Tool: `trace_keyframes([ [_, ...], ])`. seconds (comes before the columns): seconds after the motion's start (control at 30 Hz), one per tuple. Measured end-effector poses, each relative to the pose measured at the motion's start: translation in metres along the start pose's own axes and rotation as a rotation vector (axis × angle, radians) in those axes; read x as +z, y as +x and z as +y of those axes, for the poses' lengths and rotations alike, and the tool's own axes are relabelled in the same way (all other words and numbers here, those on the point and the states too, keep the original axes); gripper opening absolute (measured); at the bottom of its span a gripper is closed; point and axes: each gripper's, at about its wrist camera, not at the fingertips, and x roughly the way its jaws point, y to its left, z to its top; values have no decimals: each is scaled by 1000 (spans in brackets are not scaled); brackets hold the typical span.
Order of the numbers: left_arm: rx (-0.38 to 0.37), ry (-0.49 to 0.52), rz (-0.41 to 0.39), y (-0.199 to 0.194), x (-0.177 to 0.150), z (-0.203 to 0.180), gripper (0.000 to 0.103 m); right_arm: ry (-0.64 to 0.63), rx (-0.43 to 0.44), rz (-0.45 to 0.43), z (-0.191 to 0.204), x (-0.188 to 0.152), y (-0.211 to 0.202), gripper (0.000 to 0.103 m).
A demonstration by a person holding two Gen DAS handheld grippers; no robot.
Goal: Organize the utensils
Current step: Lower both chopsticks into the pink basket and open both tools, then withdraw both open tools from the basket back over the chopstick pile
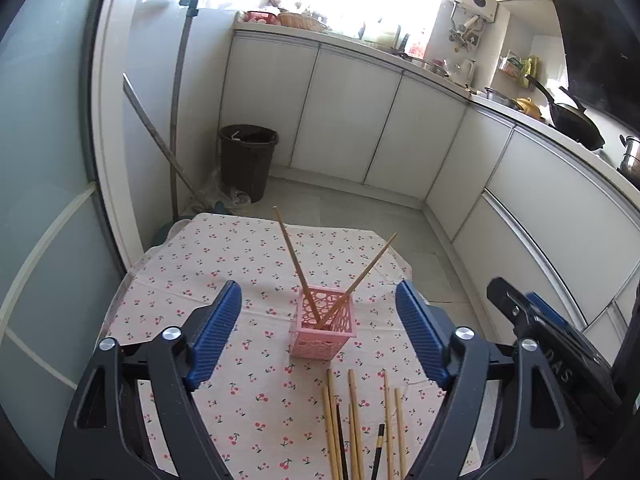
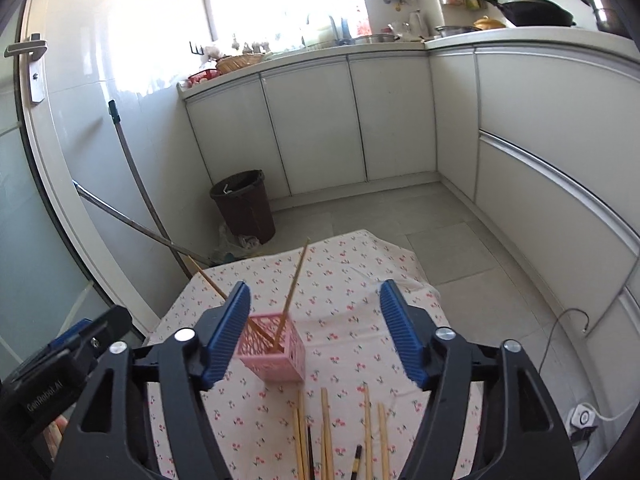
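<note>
Holder (image 1: 323, 330) stands between left gripper's (image 1: 318, 332) spread jaws.

A small table (image 1: 152, 276) wears a cherry-print cloth (image 1: 248, 408) draped over its edges. On the cloth stands a pink lattice holder (image 1: 323, 330) — upright, near the middle — and loose chopsticks (image 1: 356, 424) lie side by side at the near edge.
</note>
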Motion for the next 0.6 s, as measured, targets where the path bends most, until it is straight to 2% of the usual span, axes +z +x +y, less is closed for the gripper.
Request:
trace_keyframes([
  [0.37,22,33,28,-5,-31,2,94,18,-95,31,-11,-36,-12,88],
  [0.6,5,49,57,0,-39,-1,96,8,-166,50,-22,-47,-10,96],
])
